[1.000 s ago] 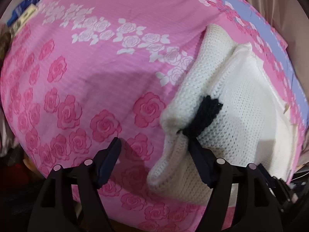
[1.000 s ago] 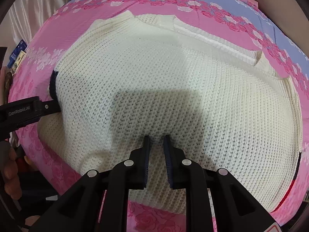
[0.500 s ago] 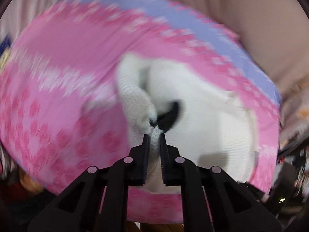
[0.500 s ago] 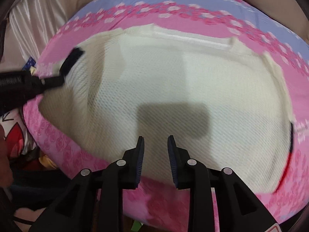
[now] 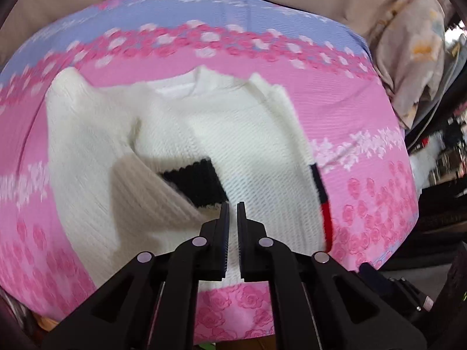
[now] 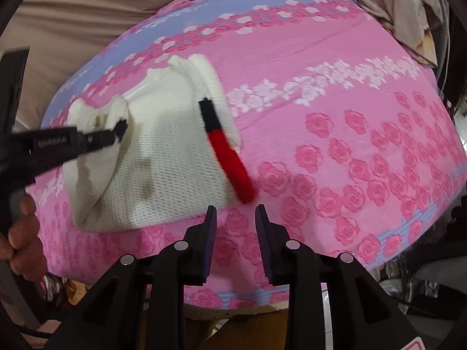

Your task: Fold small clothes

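On the pink rose-print bedsheet lies the white knit sweater, collar toward the far lilac stripe, hem near, long axis running away from the cameras. Left claw is clenched on its black cuff, the sleeve now folded across the body. Right claw, released, has backed off the knit it earlier pinched.

Right of the sweater, the pink sheet lies bare to its right edge, open to the right gripper. On the left, the left gripper reaches across the sweater's left side, blocking that approach. Crumpled cloth crowds the far right corner.
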The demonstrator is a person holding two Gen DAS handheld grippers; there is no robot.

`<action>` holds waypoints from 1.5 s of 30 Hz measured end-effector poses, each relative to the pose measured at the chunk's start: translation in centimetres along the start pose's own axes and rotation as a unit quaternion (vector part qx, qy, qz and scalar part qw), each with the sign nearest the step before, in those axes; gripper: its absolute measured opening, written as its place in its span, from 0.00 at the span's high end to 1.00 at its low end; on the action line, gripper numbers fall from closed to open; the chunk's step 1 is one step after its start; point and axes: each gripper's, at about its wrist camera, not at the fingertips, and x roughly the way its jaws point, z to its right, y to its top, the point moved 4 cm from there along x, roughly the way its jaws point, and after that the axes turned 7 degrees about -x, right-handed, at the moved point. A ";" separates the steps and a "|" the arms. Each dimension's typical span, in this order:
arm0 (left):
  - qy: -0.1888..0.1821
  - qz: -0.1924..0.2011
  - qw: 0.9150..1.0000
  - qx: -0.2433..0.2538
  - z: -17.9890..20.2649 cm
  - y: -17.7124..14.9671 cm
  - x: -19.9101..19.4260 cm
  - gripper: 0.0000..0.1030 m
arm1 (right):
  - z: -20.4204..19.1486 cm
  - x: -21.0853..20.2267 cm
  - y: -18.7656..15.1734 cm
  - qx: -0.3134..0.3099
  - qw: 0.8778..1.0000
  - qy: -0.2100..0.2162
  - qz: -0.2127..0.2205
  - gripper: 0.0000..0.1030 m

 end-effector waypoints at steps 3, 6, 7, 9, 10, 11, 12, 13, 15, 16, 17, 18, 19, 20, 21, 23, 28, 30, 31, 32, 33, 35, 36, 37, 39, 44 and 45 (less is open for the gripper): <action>0.025 0.013 0.999 -0.023 -3.3 -0.3 -1.4 0.96 | -0.7 0.2 -0.3 0.005 1.000 0.006 -0.001 0.68; 0.041 0.028 0.995 -0.082 -8.7 -0.5 -3.5 0.96 | -3.1 1.1 0.4 -0.007 0.999 0.039 -0.014 0.68; 0.048 0.033 0.993 -0.101 -10.6 -0.8 -4.3 0.96 | -4.7 1.2 0.9 -0.020 0.998 0.059 -0.014 0.68; 0.064 0.041 0.986 -0.146 -14.8 -1.8 -5.8 0.96 | -7.5 1.3 1.9 -0.045 0.995 0.088 -0.013 0.58; 0.069 0.039 0.983 -0.168 -16.8 -2.4 -6.3 0.96 | -9.6 1.4 2.6 -0.062 0.992 0.107 -0.013 0.54; 0.070 0.036 0.979 -0.186 -18.2 -2.8 -6.6 0.96 | -11.1 1.6 3.1 -0.076 0.990 0.119 -0.010 0.47; 0.068 0.036 0.974 -0.213 -20.4 -3.6 -7.2 0.96 | -12.5 1.8 3.7 -0.085 0.988 0.130 -0.009 0.46; 0.070 0.038 0.971 -0.227 -21.4 -4.0 -7.6 0.96 | -14.2 2.3 4.4 -0.095 0.985 0.141 -0.012 0.46; 0.073 0.046 0.964 -0.253 -23.7 -5.0 -8.7 0.96 | -16.3 2.9 5.5 -0.109 0.983 0.146 -0.021 0.46; 0.076 0.049 0.961 -0.261 -24.4 -5.4 -9.0 0.95 | -17.7 3.2 6.0 -0.124 0.981 0.149 -0.022 0.46; 0.079 0.052 0.959 -0.267 -25.2 -5.6 -9.4 0.95 | -18.9 3.5 6.5 -0.140 0.979 0.148 -0.022 0.45; 0.080 0.055 0.957 -0.272 -25.8 -5.9 -9.8 0.94 | -20.1 3.9 7.0 -0.162 0.977 0.139 -0.019 0.44; 0.081 0.056 0.956 -0.275 -26.2 -6.1 -9.9 0.94 | -20.9 4.3 7.5 -0.178 0.976 0.125 -0.014 0.44; 0.083 0.055 0.955 -0.279 -26.6 -6.3 -10.1 0.94 | -21.4 4.8 8.0 -0.191 0.975 0.115 -0.011 0.42; 0.081 0.055 0.955 -0.280 -26.7 -6.4 -10.0 0.93 | -22.2 6.0 8.4 -0.203 0.973 0.104 -0.015 0.40; 0.076 0.053 0.956 -0.278 -26.9 -6.4 -10.2 0.93 | -22.0 8.1 8.7 -0.214 0.972 0.091 -0.035 0.45; 0.064 0.053 0.964 -0.252 -25.0 -5.4 -9.9 0.83 | -20.8 4.8 8.9 -0.194 0.970 0.147 -0.009 0.91; 0.055 0.052 0.970 -0.233 -23.5 -4.8 -9.5 0.81 | -19.1 0.2 9.2 -0.178 0.970 0.163 0.038 0.92; 0.048 0.048 0.974 -0.217 -22.3 -4.4 -9.0 0.81 | -17.8 -1.9 8.9 -0.175 0.971 0.154 0.057 0.92; 0.044 0.043 0.977 -0.204 -21.2 -4.1 -8.5 0.81 | -16.5 -2.9 8.5 -0.173 0.973 0.141 0.064 0.92; 0.042 0.037 0.980 -0.191 -20.1 -3.8 -7.9 0.81 | -15.2 -3.1 7.9 -0.170 0.975 0.129 0.059 0.92; 0.031 0.023 0.985 -0.170 -17.7 -3.2 -6.6 0.81 | -11.8 0.0 5.5 -0.155 0.983 0.098 0.009 0.91; 0.022 0.013 0.987 -0.158 -16.3 -2.9 -6.0 0.81 | -10.5 1.7 4.5 -0.149 0.985 0.084 -0.012 0.91; 0.017 0.009 0.989 -0.146 -15.1 -2.6 -5.6 0.81 | -8.9 4.2 3.3 -0.136 0.987 0.067 -0.042 0.91; 0.013 0.006 0.993 -0.119 -12.9 -2.1 -5.4 0.81 | -7.5 6.6 2.2 -0.093 0.989 0.083 -0.074 0.88; 0.016 0.015 0.996 -0.084 -10.5 -1.7 -5.4 0.67 | -7.1 3.8 4.7 -0.048 0.992 0.120 -0.003 0.34; 0.018 0.011 0.996 -0.083 -10.3 -1.9 -5.2 0.67 | -6.9 3.6 5.3 -0.047 0.992 0.120 0.011 0.30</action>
